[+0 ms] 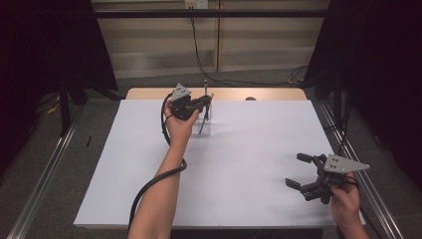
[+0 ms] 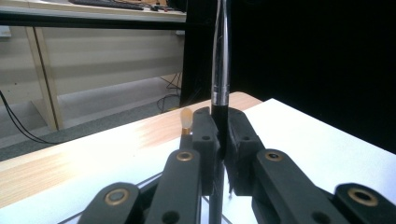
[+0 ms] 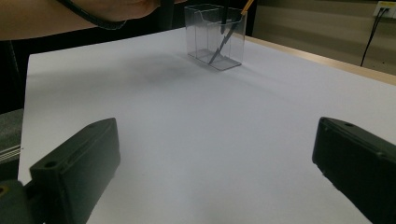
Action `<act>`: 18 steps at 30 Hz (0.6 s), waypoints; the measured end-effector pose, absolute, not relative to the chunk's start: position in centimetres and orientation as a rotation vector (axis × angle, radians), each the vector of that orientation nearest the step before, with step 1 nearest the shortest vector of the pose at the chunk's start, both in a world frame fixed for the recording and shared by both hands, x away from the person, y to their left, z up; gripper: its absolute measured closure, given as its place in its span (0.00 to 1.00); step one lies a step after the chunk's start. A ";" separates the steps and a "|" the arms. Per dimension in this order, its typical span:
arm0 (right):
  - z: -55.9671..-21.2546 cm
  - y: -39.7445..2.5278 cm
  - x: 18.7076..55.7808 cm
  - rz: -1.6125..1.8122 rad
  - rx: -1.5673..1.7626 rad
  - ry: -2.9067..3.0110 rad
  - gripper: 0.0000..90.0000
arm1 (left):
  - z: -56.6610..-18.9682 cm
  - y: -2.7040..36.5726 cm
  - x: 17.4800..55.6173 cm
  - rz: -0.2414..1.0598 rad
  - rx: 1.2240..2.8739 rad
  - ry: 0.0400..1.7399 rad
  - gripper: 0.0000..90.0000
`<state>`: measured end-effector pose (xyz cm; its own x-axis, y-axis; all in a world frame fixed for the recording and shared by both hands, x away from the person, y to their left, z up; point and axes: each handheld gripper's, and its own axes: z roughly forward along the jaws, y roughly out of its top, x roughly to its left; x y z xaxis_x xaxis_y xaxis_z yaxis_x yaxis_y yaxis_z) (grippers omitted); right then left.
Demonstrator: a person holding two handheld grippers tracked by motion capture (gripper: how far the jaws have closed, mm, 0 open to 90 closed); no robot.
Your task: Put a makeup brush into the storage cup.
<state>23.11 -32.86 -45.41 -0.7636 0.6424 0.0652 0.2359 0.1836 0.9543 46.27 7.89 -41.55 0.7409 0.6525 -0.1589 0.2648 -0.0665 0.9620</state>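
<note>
- High view: the left gripper [image 1: 201, 103] sits at the top of a clear box [image 1: 204, 121], which stands on the white sheet [image 1: 249, 164] near that sheet's far edge, left of its middle.
- Left gripper view: the jaws are clenched on a thin upright brush handle [image 2: 220, 70], black where the jaws meet it and chrome above; the handle rises straight up out of the frame.
- Just beside the box-side jaw, a second brush with a pale tan tip [image 2: 186, 120] stands a little lower than the gripped one, close to it; whether the two touch cannot be told.
- Right gripper view: the clear box [image 3: 215, 36] shows two compartments, with dark stems leaning inside the one on the right of that view and an orange-tipped stick [image 3: 247, 6] poking over its rim.
- The right gripper [image 1: 299, 172] is well apart from the box, near the sheet's right edge and toward its near corner; its jaws are spread wide and hold nothing.
- Between the box and the right gripper the sheet lies bare, a broad open stretch.
- Behind the box a narrow strip of wooden table [image 1: 268, 93] shows past the sheet's far edge; a small dark thing [image 1: 250, 98] lies on that strip, right of the box.
- The left forearm [image 1: 161, 184] crosses the sheet from its near edge up to the box, a black cable [image 1: 149, 186] looping beside it.
</note>
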 end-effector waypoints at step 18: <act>-45.5 -32.8 23.0 1.604 0.825 2.117 0.01 | -42.2 7.8 46.2 0.362 1.653 0.753 0.93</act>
